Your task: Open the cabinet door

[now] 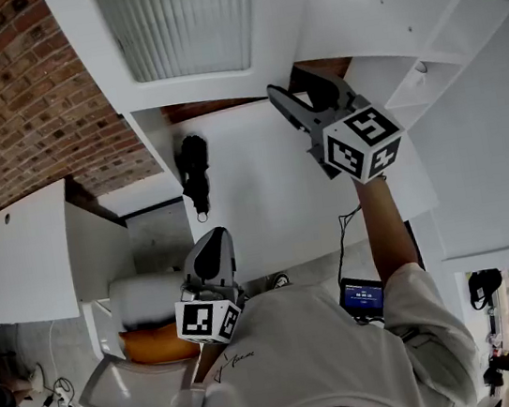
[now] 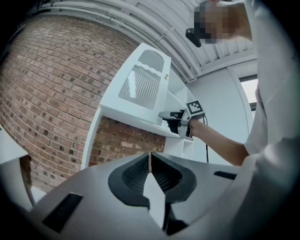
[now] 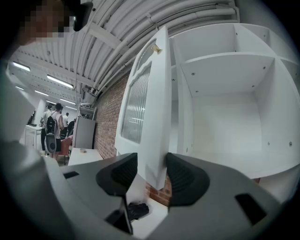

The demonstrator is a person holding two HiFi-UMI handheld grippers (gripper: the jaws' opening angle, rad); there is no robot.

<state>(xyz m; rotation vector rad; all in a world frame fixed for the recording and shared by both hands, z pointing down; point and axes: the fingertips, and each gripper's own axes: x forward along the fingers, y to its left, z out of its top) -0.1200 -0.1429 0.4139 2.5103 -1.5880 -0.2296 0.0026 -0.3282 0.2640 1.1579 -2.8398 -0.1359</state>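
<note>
The white cabinet door (image 1: 181,29) with a ribbed glass pane stands ajar, swung out from the open shelves (image 3: 225,61). In the right gripper view the door (image 3: 150,93) is seen edge-on, and its lower corner sits between the pads of my right gripper (image 3: 152,171), which press on both faces. From the head view, the right gripper (image 1: 291,97) reaches up to the door's bottom edge. The left gripper view shows the same door (image 2: 145,84) from the side. My left gripper (image 2: 149,161) is held low near my body (image 1: 212,251), shut on nothing.
A black object (image 1: 195,173) lies on the white counter (image 1: 263,196) below the cabinet. A brick wall (image 1: 3,103) stands behind, and a white table (image 1: 17,262) to the left. An orange seat (image 1: 148,346) is on the floor. People stand far off (image 3: 51,126).
</note>
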